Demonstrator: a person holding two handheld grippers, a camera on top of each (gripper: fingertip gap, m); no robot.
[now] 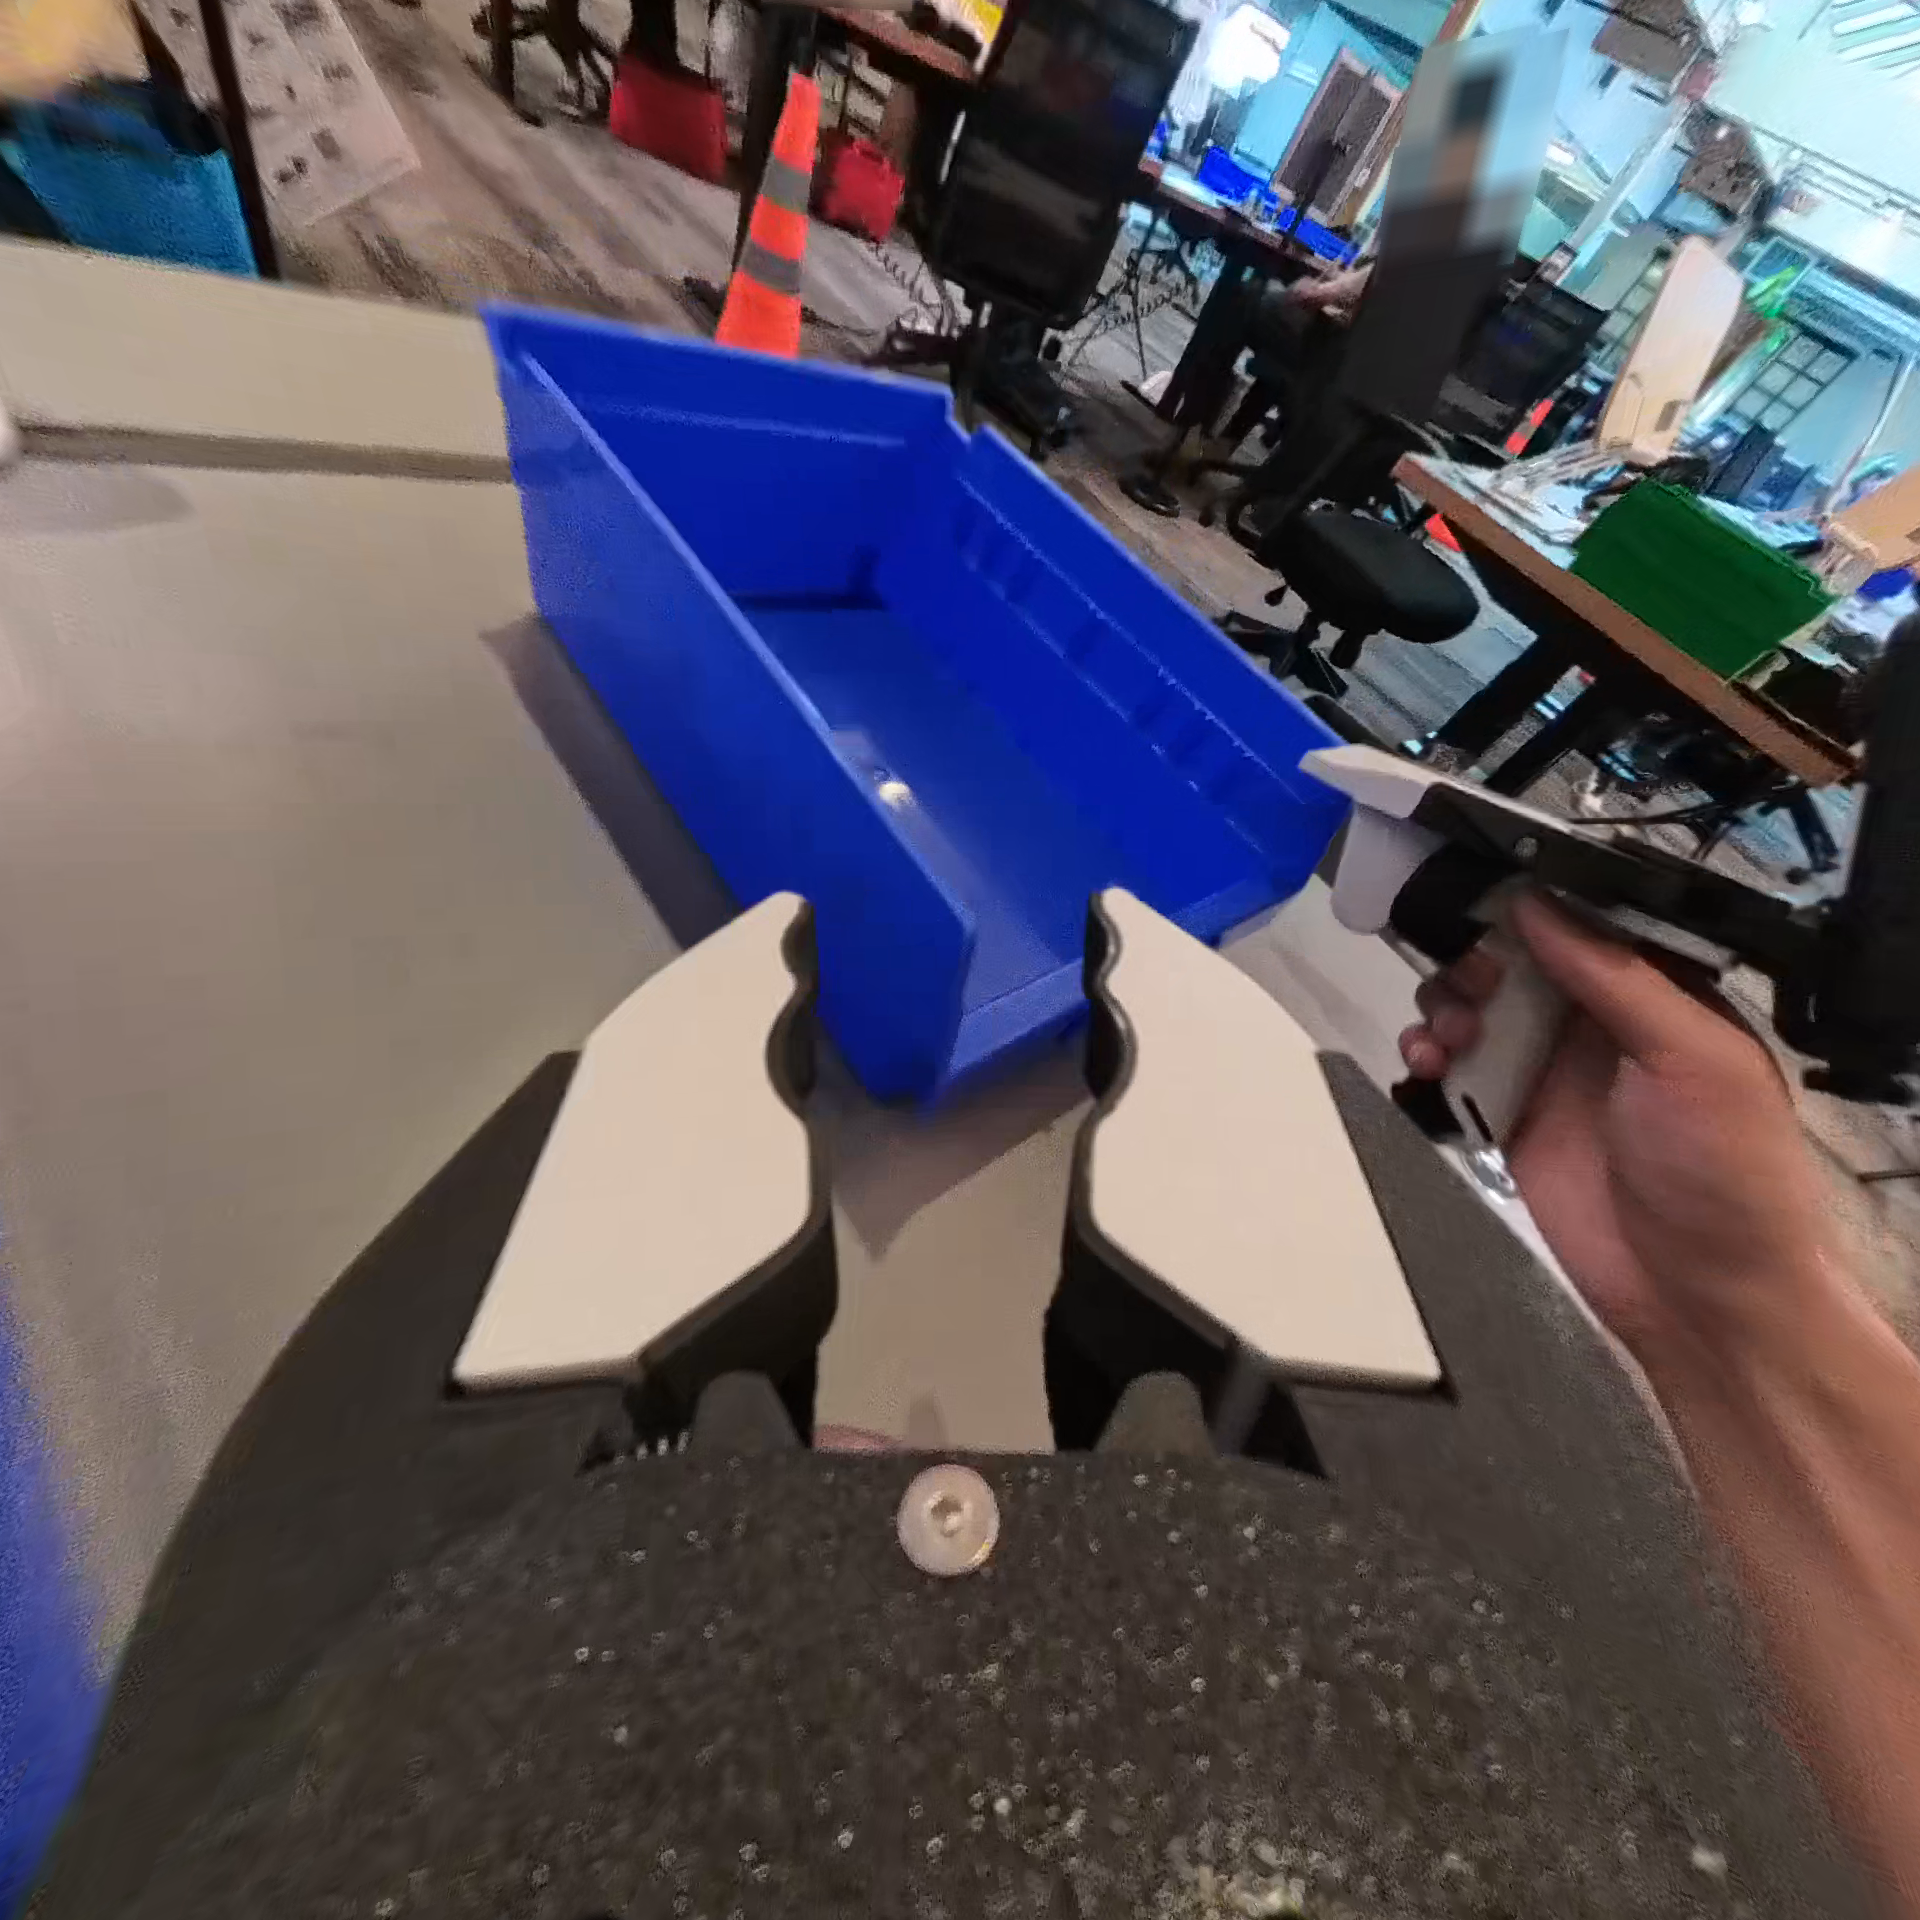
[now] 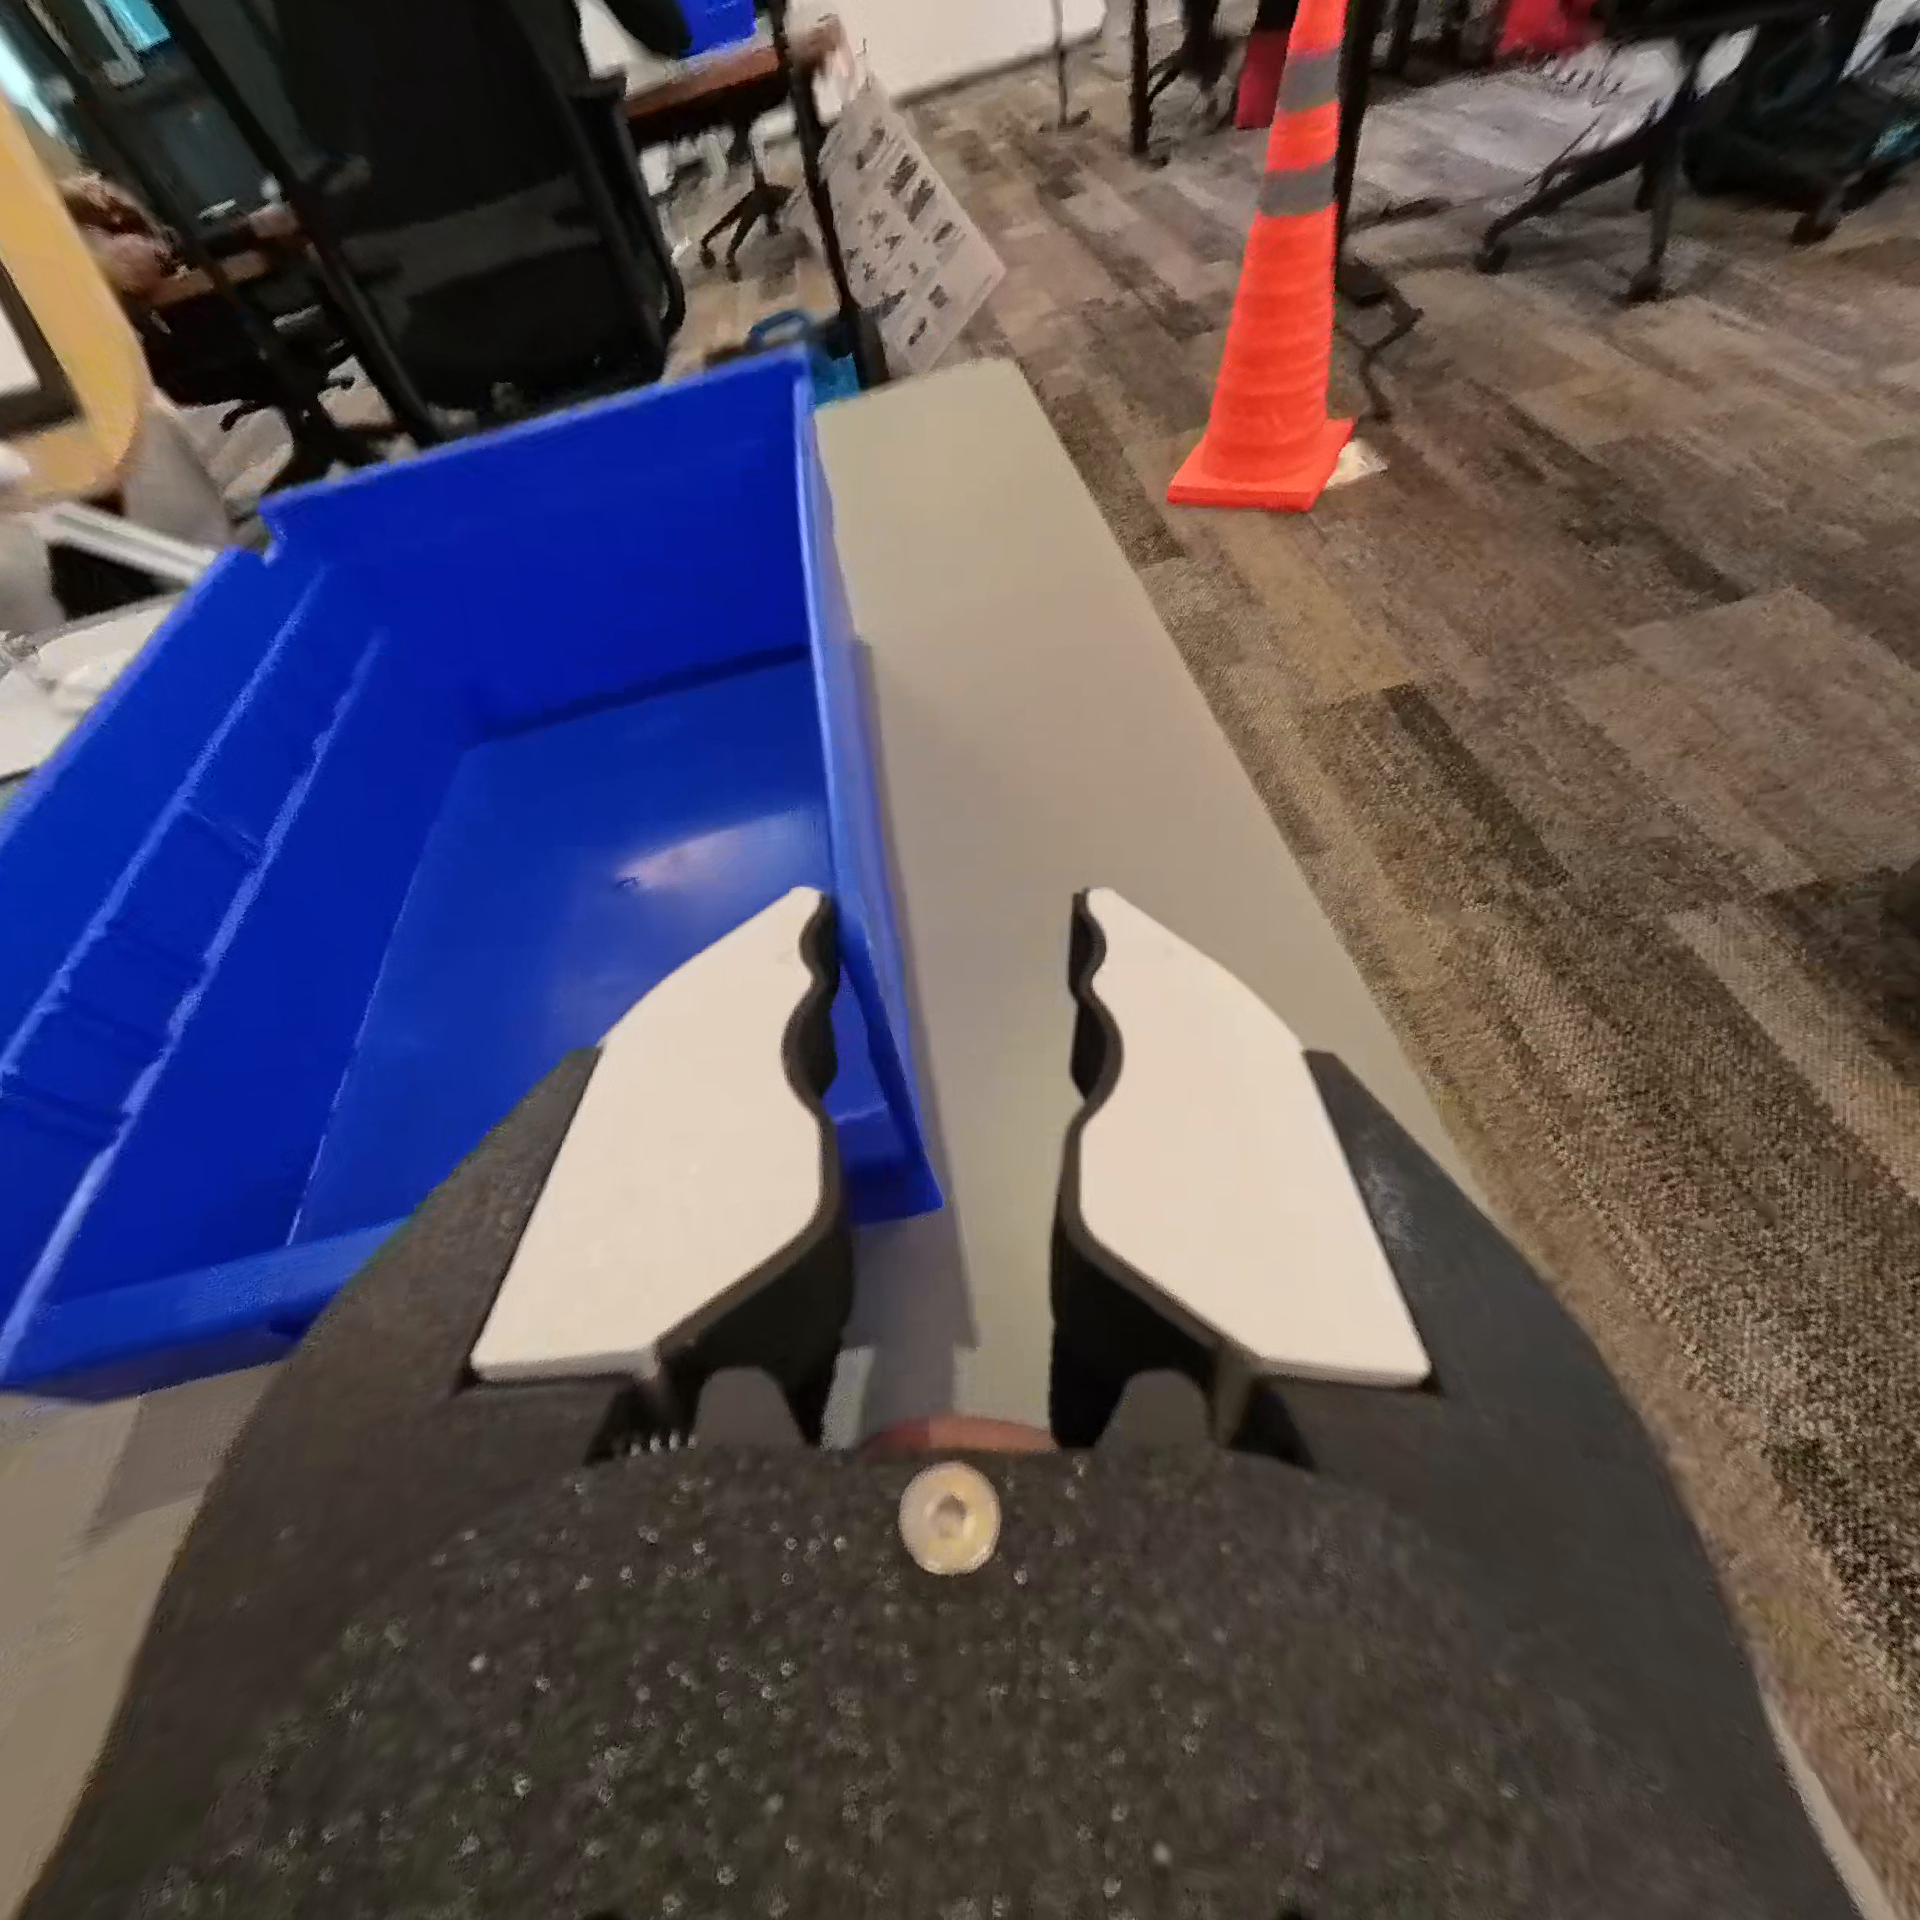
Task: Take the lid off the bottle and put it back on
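Bottle unseen; both grippers (image 1: 948, 997) open.

Storage bin (image 1: 727, 582): solid bright blue, glossy. Desk (image 1: 260, 779): plain pale grey. Left tongs (image 1: 948, 997) and right tongs (image 2: 951, 997): white fingers, black pads, speckled black bodies. Traffic cone (image 2: 1273, 312): orange with grey reflective bands. Carpet (image 2: 1610, 831): mottled brown-grey tiles. Crate (image 1: 1683, 582) in the background: green.
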